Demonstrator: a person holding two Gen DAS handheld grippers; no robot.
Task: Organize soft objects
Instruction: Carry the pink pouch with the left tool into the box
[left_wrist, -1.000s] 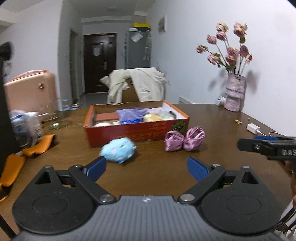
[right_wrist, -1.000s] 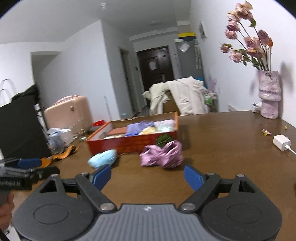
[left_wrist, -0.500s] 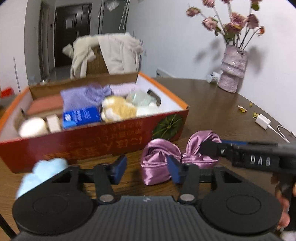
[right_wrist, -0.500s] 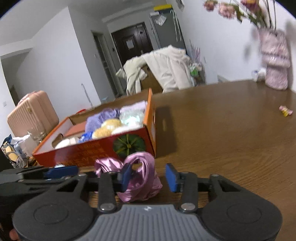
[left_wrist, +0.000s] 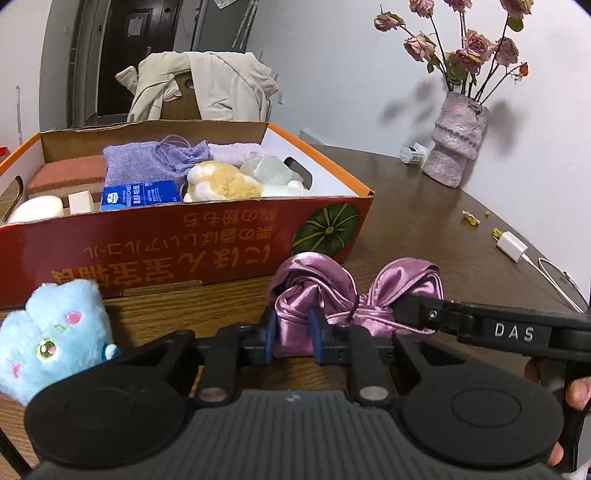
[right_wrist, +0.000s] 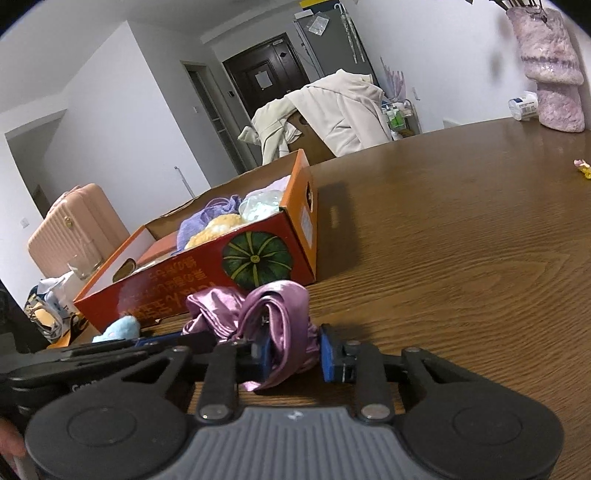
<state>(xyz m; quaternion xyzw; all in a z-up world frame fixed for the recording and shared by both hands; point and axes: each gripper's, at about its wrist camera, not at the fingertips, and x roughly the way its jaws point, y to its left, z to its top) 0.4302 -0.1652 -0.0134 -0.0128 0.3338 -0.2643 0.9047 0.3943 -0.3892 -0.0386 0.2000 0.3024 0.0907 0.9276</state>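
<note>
Now both claws have just been closing on the satin bow (left_wrist: 354, 291), which lies on the worktop (right_wrist: 461, 258) just before the box (left_wrist: 184, 236): left claw (left_wrist: 291, 334) pinches its left loop, right claw (right_wrist: 293, 354) its right loop.

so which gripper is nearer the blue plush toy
Left. The left gripper grips the purple satin cloth beside the blue plush toy; the right gripper grips the cloth's far end.
</note>
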